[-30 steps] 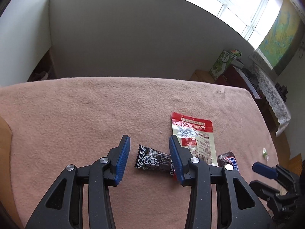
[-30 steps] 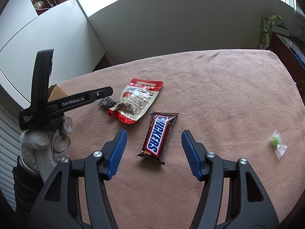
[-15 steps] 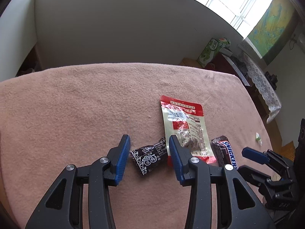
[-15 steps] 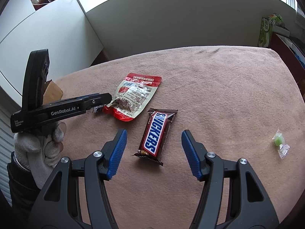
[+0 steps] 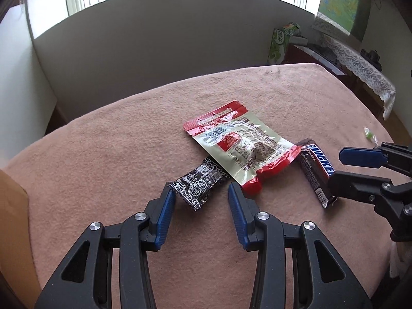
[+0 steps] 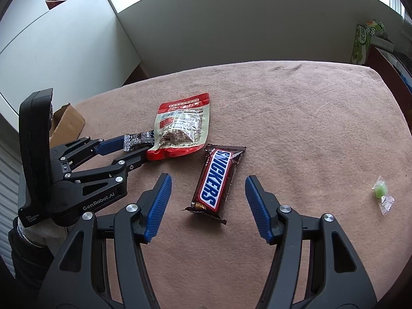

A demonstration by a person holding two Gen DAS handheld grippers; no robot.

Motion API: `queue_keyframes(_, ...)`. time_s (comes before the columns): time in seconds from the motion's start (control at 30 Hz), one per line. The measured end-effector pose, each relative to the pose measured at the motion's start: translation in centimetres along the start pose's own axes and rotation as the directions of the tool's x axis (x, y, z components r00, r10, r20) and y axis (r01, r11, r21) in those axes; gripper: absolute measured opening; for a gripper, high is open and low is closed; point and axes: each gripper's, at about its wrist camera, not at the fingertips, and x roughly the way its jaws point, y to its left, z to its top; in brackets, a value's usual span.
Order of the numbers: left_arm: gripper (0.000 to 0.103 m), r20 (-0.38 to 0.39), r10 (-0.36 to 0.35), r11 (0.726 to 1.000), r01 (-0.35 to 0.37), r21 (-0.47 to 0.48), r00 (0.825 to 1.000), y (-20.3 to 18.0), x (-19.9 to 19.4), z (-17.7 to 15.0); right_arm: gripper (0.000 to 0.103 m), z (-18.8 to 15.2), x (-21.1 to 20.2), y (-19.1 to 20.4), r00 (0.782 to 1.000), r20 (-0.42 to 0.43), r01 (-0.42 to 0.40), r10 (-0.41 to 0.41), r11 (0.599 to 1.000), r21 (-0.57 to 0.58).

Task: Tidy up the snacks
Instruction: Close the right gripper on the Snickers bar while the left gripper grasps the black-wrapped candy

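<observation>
Between my left hand-held gripper's (image 5: 202, 198) parted blue pads lies the small black-and-white candy wrapper (image 5: 197, 186), flat on the pink-clothed tabletop (image 5: 116, 141); whether the left pad touches its corner I cannot tell, and its far end is tucked under the red-and-clear snack pouch (image 5: 242, 144). Just right of that pouch lies the Snickers bar (image 6: 217, 181), framed by my right hand-held gripper (image 6: 207, 197), which is open wide and holds nothing. Far right sits a small green wrapped sweet (image 6: 381, 191).
</observation>
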Motion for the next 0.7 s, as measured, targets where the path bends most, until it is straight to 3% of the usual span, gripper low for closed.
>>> queue_keyframes(0.23, 0.04, 0.008, 0.001, 1.0, -0.002, 0.028, 1.0, -0.4, -0.1, -0.1, 0.062, -0.1, 1.3, 0.9, 0.997, -0.032, 0.062, -0.064, 0.997, -0.053)
queue_keyframes(0.33, 0.028, 0.008, -0.009, 0.999, 0.008, 0.041, 1.0, -0.6, -0.3, -0.3, 0.052, -0.2, 1.7, 0.8, 0.995, -0.04, 0.088, -0.09, 0.995, -0.051)
queue_keyframes(0.47, 0.028, 0.013, 0.003, 0.998, -0.004, 0.068, 1.0, -1.2, -0.5, -0.4, 0.05, -0.1, 1.7, 0.5, 0.996, -0.039, 0.083, -0.085, 0.996, -0.042)
queue_keyframes(0.5, 0.028, 0.012, 0.007, 0.998, -0.008, 0.067, 1.0, -1.2, -0.5, -0.3, 0.05, -0.1, 1.7, 0.5, 0.996, -0.039, 0.084, -0.086, 0.996, -0.043)
queue_keyframes(0.57, 0.051, 0.015, 0.038, 0.998, -0.039, 0.058, 0.999, -0.9, -0.3, -0.3, 0.05, -0.1, 1.5, 0.4, 0.995, -0.037, 0.087, -0.089, 0.995, -0.049)
queue_keyframes(0.7, 0.054, 0.027, 0.033, 0.999, -0.034, 0.029, 0.999, -0.5, -0.1, -0.1, 0.05, -0.1, 1.5, 0.4, 0.995, -0.035, 0.097, -0.099, 0.994, -0.055)
